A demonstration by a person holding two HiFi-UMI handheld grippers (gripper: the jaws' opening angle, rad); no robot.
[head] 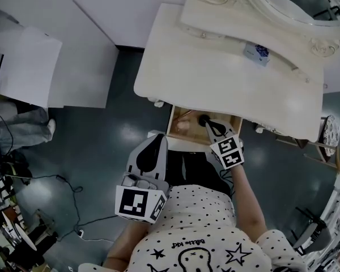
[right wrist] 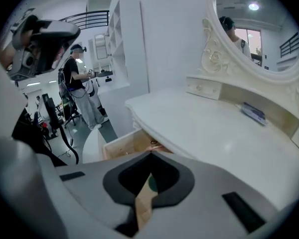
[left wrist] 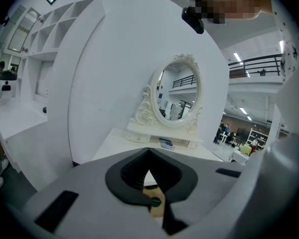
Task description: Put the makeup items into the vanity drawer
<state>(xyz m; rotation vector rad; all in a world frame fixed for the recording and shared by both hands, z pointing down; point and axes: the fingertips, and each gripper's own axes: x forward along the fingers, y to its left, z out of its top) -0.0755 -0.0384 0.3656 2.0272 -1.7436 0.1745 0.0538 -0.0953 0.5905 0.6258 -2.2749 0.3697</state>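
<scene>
The left gripper point(head: 157, 141), clenched on nothing, hangs just left of the open drawer point(head: 172, 121). Something pale, perhaps a makeup item point(head: 183, 124), lies inside. The right gripper point(head: 207, 121), also closed and empty, reaches over the drawer. A blue-and-white packet point(head: 256, 52) sits far right on the vanity top point(head: 215, 67).

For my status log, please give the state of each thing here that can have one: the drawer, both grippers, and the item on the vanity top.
Vanity drawer: pulled open.
Left gripper: jaws shut, nothing between them, held back from the drawer.
Right gripper: jaws shut, empty, at the open drawer.
Small packet: lying on the vanity top, outside the drawer.
</scene>
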